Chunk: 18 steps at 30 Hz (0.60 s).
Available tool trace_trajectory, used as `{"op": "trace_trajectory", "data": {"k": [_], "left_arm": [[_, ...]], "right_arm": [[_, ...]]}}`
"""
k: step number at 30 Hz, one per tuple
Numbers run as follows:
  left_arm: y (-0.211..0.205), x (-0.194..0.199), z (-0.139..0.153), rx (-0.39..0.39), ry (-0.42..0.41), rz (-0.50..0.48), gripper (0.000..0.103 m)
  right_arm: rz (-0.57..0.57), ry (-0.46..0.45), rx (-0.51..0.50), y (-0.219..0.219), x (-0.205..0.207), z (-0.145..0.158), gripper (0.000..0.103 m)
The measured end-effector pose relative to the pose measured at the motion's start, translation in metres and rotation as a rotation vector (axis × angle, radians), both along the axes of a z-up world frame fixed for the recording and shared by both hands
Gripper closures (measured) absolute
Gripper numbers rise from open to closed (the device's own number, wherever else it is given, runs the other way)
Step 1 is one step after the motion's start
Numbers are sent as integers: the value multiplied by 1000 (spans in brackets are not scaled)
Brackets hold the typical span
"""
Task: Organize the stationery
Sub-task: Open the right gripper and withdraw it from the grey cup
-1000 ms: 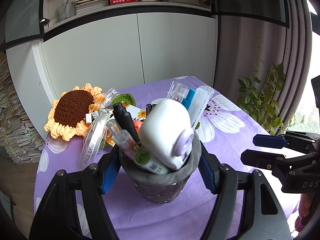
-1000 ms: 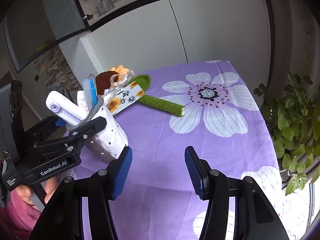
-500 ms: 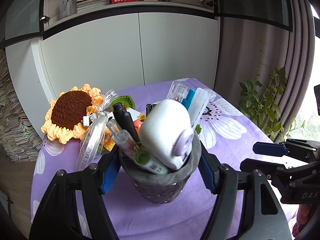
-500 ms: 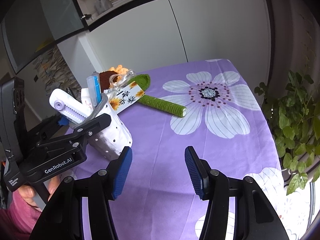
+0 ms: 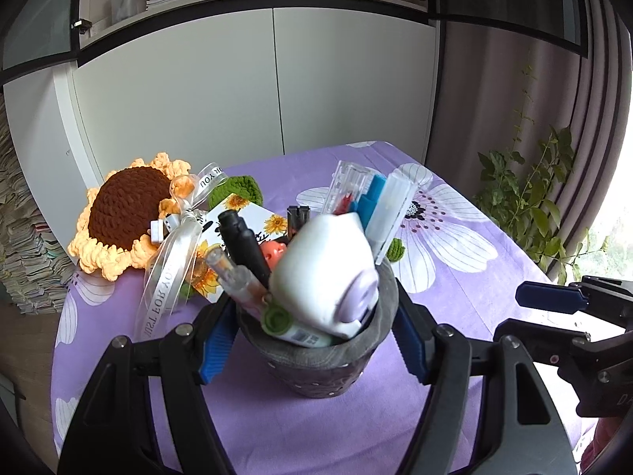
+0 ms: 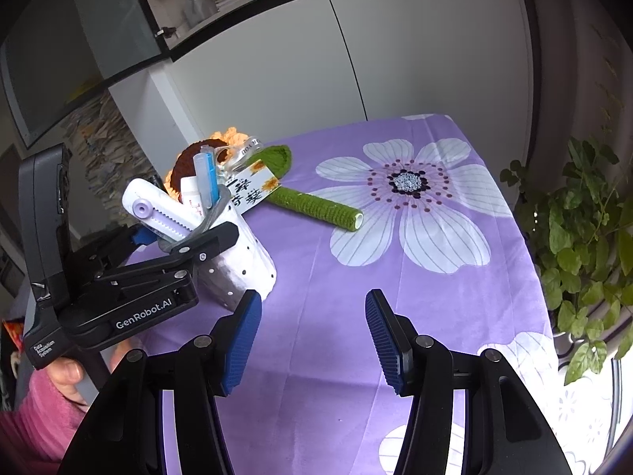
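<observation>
Bare purple tablecloth (image 6: 324,277) ahead; pen holder (image 6: 241,265) and crochet sunflower (image 5: 126,213) crowd the left.

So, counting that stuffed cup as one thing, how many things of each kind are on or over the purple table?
pen cup: 1
crochet sunflower: 1
printed card: 1
ribbon: 1
grippers: 2, the left gripper and the right gripper
Total: 6

The left gripper (image 5: 312,336) points down at a slant, its blue pads (image 5: 215,346) clamped on both sides of a cup. The right gripper (image 6: 312,336) hangs apart with jaws parted and nothing between them. A hand (image 6: 73,376) in a pink sleeve holds the left handle
</observation>
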<state>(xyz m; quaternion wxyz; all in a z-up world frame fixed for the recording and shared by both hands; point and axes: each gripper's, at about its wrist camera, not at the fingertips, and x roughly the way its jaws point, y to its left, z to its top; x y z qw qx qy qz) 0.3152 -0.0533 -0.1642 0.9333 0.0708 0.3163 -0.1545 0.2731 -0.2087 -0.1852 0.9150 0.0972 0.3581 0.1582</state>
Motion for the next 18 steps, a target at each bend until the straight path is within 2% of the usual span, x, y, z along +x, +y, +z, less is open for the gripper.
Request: {"op": "trace_trajectory", "data": {"k": [1, 4, 5, 13, 18], "left_arm": [[0, -1, 0, 6, -4, 0, 32], [-1, -6, 4, 9, -32, -1, 14], [0, -8, 6, 7, -45, -4, 11], [3, -15, 6, 26, -48, -5, 4], [11, -19, 6, 17, -29, 40, 3]], "right_arm": [[0, 1, 2, 0, 1, 0, 48], [6, 5, 8, 1, 2, 0, 48], [8, 6, 8, 2, 2, -1, 48], [17, 18, -8, 6, 1, -2, 48], [19, 19, -16, 8, -1, -1, 48]]}}
